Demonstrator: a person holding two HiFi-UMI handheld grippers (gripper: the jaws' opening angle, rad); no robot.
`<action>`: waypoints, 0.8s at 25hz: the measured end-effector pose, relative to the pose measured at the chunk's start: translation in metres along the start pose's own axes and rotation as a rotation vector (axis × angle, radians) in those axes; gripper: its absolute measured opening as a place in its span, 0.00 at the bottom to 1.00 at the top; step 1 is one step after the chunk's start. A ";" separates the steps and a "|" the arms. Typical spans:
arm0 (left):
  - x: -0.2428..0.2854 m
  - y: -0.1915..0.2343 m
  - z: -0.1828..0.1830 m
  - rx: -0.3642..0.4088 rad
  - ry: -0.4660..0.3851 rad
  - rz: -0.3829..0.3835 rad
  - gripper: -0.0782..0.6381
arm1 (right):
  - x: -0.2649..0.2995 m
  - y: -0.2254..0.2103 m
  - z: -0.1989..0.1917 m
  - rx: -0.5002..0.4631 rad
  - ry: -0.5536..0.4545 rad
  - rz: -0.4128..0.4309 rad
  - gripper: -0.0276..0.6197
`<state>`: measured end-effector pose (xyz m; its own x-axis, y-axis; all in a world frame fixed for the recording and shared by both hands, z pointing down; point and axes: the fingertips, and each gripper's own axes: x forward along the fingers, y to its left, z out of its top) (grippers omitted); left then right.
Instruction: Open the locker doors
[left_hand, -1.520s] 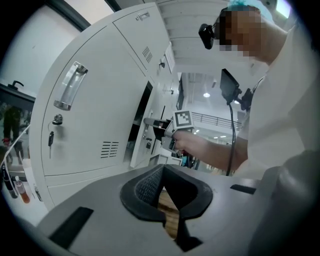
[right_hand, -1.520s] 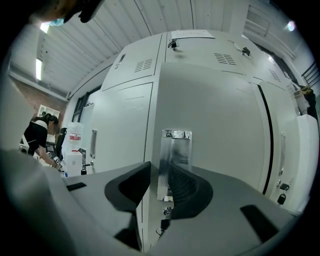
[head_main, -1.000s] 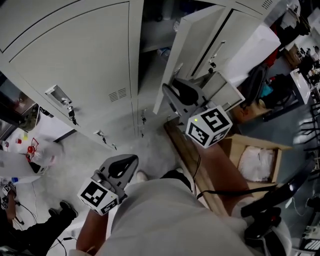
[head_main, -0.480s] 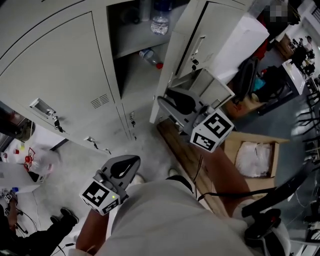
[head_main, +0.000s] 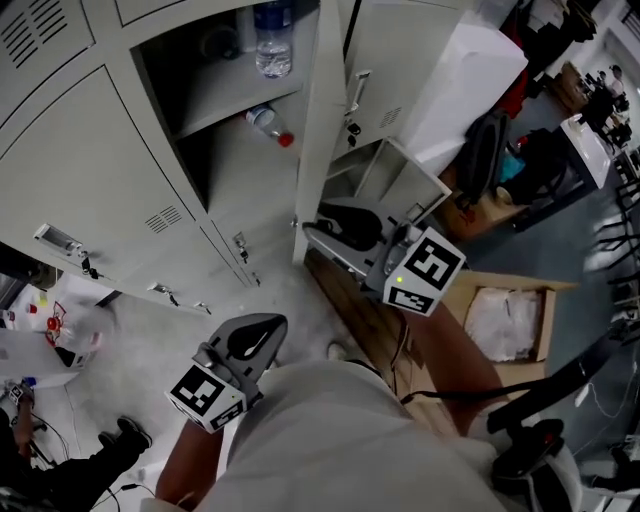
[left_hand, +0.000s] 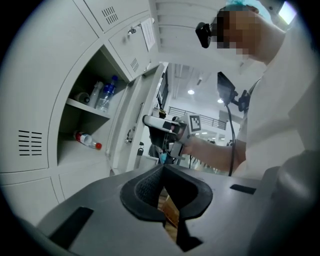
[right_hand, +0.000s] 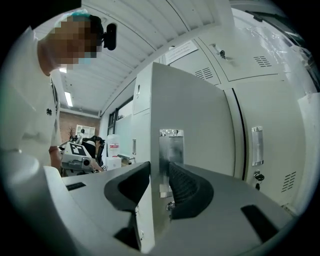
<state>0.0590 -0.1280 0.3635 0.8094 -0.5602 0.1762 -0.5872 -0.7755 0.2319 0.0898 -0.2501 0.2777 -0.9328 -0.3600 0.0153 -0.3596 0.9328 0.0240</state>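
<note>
Evidently the pale grey locker door (head_main: 318, 130) stands swung open.

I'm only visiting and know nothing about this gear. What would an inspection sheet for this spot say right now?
Surface: pale speckled floor; brown wooden board lying by the lockers.
Job's things: pale grey metal locker door swung open; closed grey locker door to its left.
Clutter: clear plastic water bottle upright and red-capped bottle lying, both inside the open locker.
Grippers: right gripper clamped on the open door's edge; left gripper shut, empty.
Cables: black cable by the person's right arm.
Surroundings: open cardboard box.
</note>
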 end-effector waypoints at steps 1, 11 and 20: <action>0.007 -0.003 0.001 0.002 0.001 0.001 0.12 | -0.006 -0.002 0.000 0.002 0.001 0.006 0.21; 0.066 -0.028 0.005 0.014 0.011 0.038 0.12 | -0.061 -0.028 -0.004 0.006 0.009 0.049 0.21; 0.109 -0.047 0.005 0.008 0.019 0.085 0.12 | -0.100 -0.055 -0.008 0.002 0.004 0.066 0.16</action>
<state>0.1751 -0.1542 0.3671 0.7565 -0.6184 0.2129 -0.6535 -0.7278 0.2082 0.2035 -0.2659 0.2833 -0.9544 -0.2978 0.0203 -0.2974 0.9545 0.0208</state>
